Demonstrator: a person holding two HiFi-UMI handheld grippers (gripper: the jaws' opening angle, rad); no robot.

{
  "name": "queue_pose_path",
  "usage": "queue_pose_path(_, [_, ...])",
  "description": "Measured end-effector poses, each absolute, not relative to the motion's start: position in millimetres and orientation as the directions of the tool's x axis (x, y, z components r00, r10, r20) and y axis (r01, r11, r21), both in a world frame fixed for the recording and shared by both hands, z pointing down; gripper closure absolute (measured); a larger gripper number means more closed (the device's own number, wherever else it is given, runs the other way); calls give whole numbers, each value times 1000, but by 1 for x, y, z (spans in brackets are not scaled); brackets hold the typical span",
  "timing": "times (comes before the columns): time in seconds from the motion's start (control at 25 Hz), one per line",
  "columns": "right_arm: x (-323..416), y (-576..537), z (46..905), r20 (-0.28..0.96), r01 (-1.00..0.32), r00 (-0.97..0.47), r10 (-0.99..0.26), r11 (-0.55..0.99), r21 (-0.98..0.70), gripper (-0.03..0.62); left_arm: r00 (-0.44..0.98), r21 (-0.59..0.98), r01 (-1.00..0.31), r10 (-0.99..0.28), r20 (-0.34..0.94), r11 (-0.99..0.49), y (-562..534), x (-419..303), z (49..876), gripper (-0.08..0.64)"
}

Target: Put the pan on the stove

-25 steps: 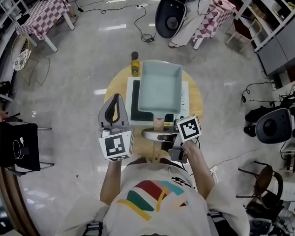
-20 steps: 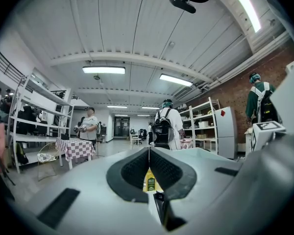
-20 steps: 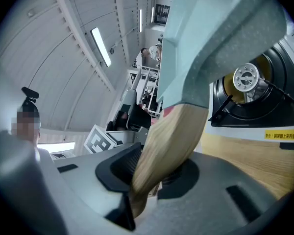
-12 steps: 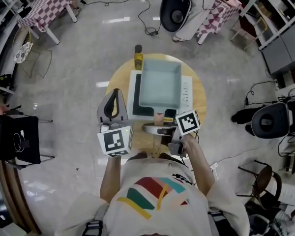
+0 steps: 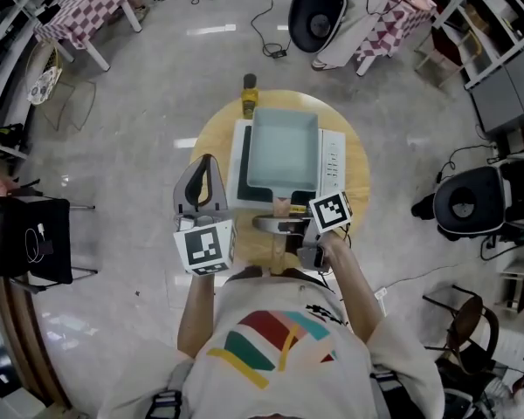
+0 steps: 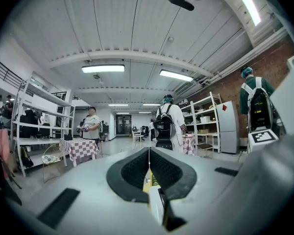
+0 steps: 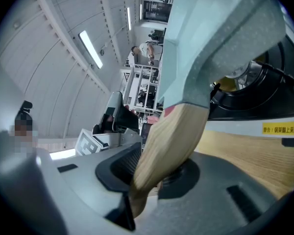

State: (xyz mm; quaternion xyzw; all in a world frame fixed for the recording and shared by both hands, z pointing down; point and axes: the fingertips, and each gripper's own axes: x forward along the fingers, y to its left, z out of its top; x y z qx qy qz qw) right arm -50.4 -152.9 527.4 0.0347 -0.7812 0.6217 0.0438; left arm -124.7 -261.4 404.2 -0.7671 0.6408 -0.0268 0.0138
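The round wooden table [image 5: 355, 186] carries a white stove [image 5: 332, 160]. The pale blue rectangular pan [image 5: 284, 151] is over the stove; I cannot tell if it touches it. The right gripper [image 7: 152, 180] clamps the pan's wooden handle [image 7: 174, 141]. The left gripper [image 6: 149, 155] is closed on nothing, left of the stove.

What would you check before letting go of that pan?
1. Grip: right gripper clamped on the wooden handle: ok.
2. Aim: pan lined up over the stove: ok.
3. Contact: pan resting flat on the stove: not ok, a gap shows underneath in the right gripper view.
4. Clearance: bottle stands outside the pan's edge: ok.
5. Other hand: left gripper shut, empty, off to the side: ok.
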Motion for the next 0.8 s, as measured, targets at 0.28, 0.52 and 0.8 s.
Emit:
queue_pose_path(0.28, [-53, -151, 540, 86, -86, -996, -7, 130, -988, 511, 167, -49, -984, -985, 49, -169, -264, -129, 412, 554])
queue_pose_path(0.52, [-50, -151, 549, 102, -103, -995, -13, 102, -989, 511, 170, -24, -985, -984, 46, -171, -266, -131, 407, 554])
queue_pose_path(0.8, [-45, -150, 565, 136, -137, -991, -16, 78, -988, 512, 163, -40, -985, -985, 56, -165, -265, -133, 411, 554])
